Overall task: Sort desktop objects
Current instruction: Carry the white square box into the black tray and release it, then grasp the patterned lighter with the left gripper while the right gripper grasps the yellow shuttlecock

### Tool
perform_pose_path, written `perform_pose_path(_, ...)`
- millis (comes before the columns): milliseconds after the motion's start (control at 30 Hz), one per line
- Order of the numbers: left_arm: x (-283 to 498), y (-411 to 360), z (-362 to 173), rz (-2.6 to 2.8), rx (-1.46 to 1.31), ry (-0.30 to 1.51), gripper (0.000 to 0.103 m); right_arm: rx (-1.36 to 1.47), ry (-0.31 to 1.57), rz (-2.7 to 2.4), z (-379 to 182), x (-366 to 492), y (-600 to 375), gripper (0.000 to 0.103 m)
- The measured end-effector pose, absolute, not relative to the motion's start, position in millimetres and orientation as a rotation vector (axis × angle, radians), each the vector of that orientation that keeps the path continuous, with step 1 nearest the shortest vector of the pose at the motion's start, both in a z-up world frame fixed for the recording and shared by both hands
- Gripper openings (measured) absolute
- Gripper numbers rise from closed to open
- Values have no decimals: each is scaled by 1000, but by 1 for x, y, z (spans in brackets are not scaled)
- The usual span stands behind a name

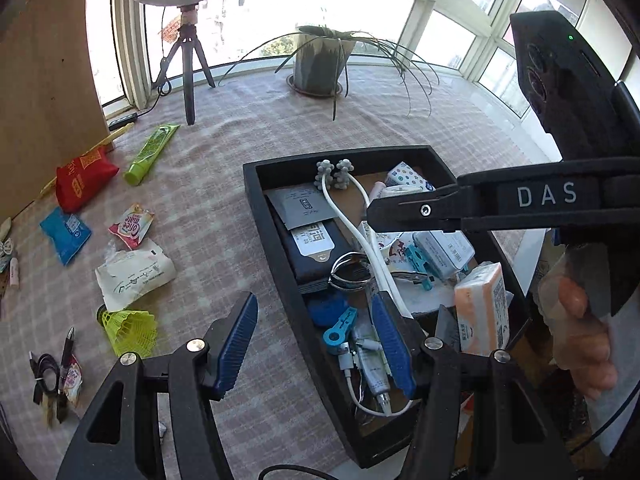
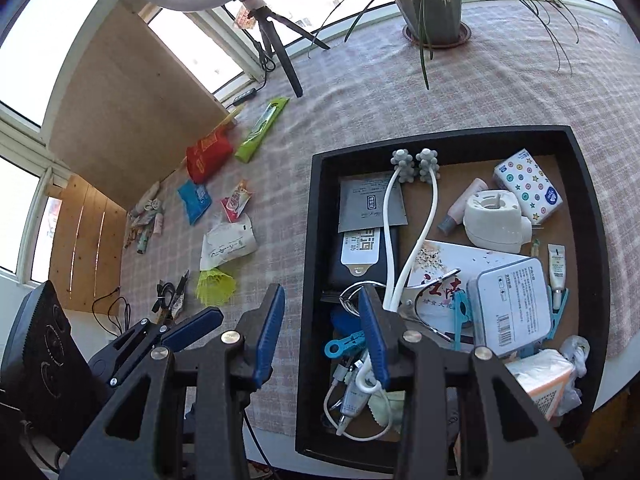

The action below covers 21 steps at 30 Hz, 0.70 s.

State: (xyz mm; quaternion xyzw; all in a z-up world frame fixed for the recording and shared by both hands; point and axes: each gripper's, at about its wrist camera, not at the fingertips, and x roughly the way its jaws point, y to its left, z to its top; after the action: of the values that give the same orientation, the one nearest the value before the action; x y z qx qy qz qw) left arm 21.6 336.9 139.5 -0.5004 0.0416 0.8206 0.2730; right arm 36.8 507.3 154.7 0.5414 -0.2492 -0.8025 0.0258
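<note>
A black tray [image 1: 340,157] [image 2: 440,144] holds several items: a white cord with grey knobs [image 2: 414,166], a white tin [image 2: 508,304], tissue packs, blue clips. My left gripper [image 1: 316,344] stands open, its blue pads straddling the tray's left wall with nothing pressed between them. My right gripper [image 2: 320,336] is also open across that same wall, holding nothing; in the left wrist view it reaches over the tray from the right [image 1: 374,210]. Loose on the cloth to the left lie a yellow-green shuttlecock [image 1: 130,330] [image 2: 216,286], a white bag [image 1: 134,276] and a red pouch [image 1: 82,180].
A green tube [image 1: 150,154], blue packet [image 1: 66,234], snack packet [image 1: 131,226], pen [image 1: 65,364] and cables lie left of the tray. A potted plant [image 2: 432,4] and a ring-light tripod [image 2: 276,44] stand at the back. A wooden board [image 2: 132,112] leans at the left.
</note>
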Motion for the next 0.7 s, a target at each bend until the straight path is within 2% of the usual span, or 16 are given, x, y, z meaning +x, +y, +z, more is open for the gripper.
perform_pose_path(400,32,210,103,2354,-1553,49,57,1726,-642,-2214,108,-16,379,38)
perform_pose_path(700,44,167,69,2347,-1676,75,57,1780,-584,-2134,74,-48,311,38)
